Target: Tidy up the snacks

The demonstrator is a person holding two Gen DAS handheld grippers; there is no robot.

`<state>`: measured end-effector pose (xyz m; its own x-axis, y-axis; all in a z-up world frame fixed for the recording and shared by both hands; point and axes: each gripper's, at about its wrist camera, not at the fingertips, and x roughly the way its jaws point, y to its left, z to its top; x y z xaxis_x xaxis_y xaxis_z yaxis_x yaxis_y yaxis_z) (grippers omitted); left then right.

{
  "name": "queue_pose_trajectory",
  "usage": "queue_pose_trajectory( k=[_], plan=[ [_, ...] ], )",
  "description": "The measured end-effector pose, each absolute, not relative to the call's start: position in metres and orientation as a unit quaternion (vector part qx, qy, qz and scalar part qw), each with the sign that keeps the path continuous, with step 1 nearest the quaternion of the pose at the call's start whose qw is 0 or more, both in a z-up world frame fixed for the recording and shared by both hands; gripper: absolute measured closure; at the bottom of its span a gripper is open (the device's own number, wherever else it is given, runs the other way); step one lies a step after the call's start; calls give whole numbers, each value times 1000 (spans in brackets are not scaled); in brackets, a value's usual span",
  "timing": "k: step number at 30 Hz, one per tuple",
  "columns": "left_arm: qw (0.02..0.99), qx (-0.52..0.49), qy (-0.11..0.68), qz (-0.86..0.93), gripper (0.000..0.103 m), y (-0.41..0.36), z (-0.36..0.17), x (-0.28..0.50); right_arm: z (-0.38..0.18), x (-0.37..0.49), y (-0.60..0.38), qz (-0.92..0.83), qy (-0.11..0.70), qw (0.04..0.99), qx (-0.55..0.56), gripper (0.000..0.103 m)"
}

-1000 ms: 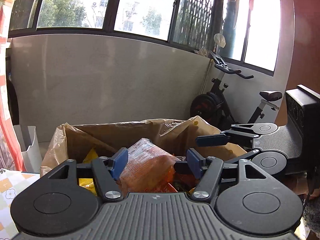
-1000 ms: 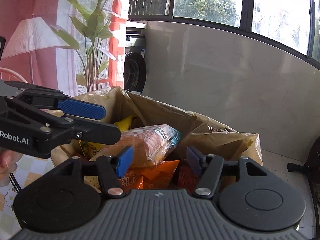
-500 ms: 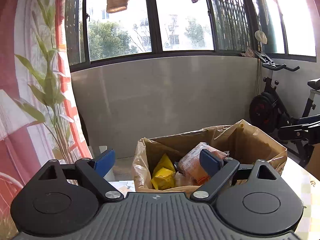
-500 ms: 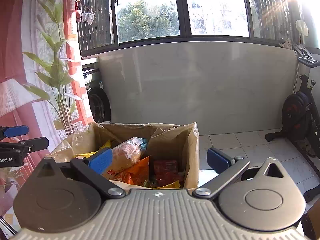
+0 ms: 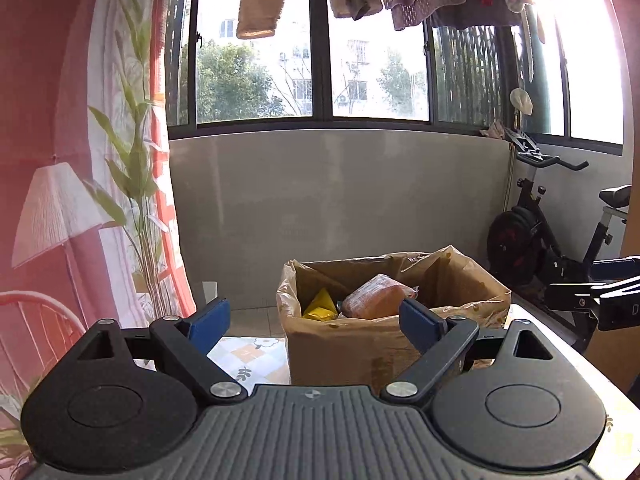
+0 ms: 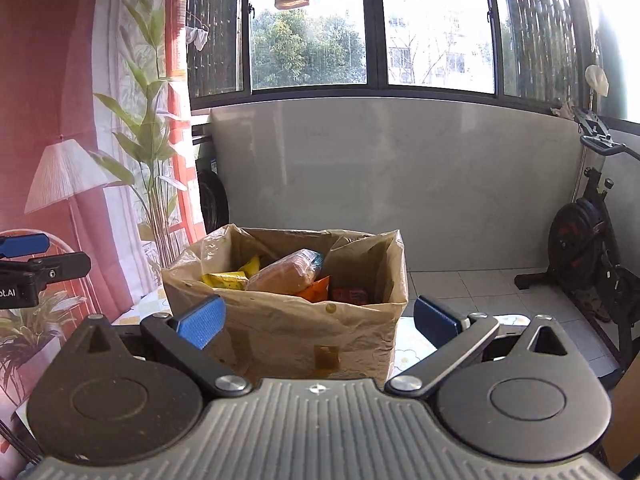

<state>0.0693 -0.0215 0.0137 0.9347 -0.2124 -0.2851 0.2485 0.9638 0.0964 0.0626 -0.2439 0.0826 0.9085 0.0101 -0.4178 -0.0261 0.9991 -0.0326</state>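
Note:
A cardboard box (image 5: 332, 354) (image 6: 280, 332) lined with a brown plastic bag stands on the table, holding several snack packs: a large orange-pink bag (image 5: 374, 298) (image 6: 286, 274), a yellow pack (image 5: 320, 306) (image 6: 226, 278), an orange pack (image 6: 316, 290) and a red one (image 6: 350, 294). My left gripper (image 5: 316, 322) is open and empty, well back from the box. My right gripper (image 6: 318, 320) is also open wide with nothing in it, set back in front of the box. Each gripper shows at the edge of the other's view (image 5: 600, 292) (image 6: 28, 264).
The table has a patterned floral cloth (image 5: 248, 356). An exercise bike (image 5: 548, 236) (image 6: 592, 232) stands at the right by the grey wall. A tall plant (image 6: 148, 140) and a printed red curtain are at the left. Laundry hangs above the windows.
Both grippers pulled back and up from over the box, and their jaws opened wide. The orange-pink bag that lay between the fingers now rests inside the box.

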Motion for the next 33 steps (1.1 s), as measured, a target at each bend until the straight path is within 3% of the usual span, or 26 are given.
queue_pose_trajectory(
  k=[16,33],
  plan=[
    [989,39,113,-89,10,1,36,14,93,5,-218,-8,195,981,10,0],
    [990,29,111,-80,10,3,39,8,97,-3,-219,-24,180,983,5,0]
  ],
)
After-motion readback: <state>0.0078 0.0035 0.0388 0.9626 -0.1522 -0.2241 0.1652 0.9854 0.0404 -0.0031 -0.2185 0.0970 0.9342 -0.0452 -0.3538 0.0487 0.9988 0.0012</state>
